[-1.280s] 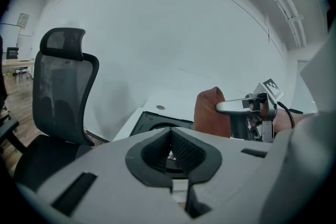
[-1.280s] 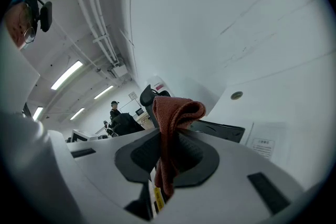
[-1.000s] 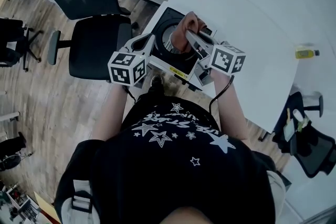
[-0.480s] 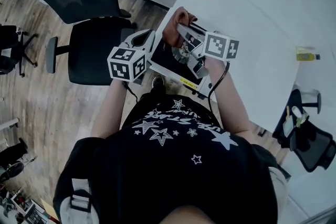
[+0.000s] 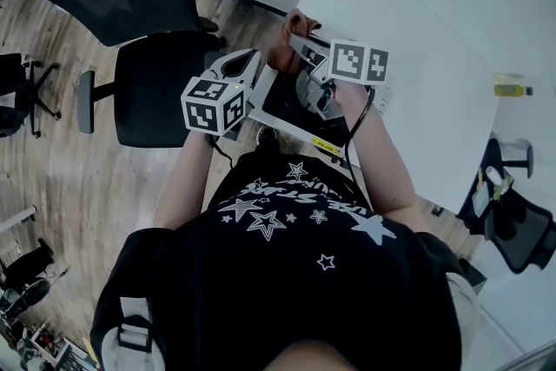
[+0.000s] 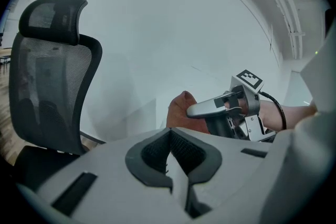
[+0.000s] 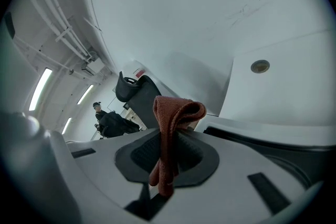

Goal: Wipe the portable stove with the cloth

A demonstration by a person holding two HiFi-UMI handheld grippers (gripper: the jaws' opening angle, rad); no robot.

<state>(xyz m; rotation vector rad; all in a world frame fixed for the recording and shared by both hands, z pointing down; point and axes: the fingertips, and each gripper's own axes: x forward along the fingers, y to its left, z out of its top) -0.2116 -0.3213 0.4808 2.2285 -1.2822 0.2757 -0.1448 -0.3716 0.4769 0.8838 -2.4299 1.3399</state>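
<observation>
White table (image 5: 417, 56) against a pale wall, with the portable stove (image 5: 291, 100) at its near left edge and the wipe apparently under way.

Black-topped, the portable stove lies with its long axis running from far left to near right. The cloth (image 5: 282, 43), a rust-brown fold, sits at its far left corner, though I cannot tell whether it touches the top. It is pinched fast in the right gripper (image 5: 300, 46), jaws clamped on the fold. The stove top lies nearward and to the right of the cloth, so the next stroke looks like a drag along that axis, back toward the person. The left gripper (image 5: 252, 58) hovers just left of the stove, jaws pressed together on nothing. Farther left stands a black office chair (image 5: 130, 13).
</observation>
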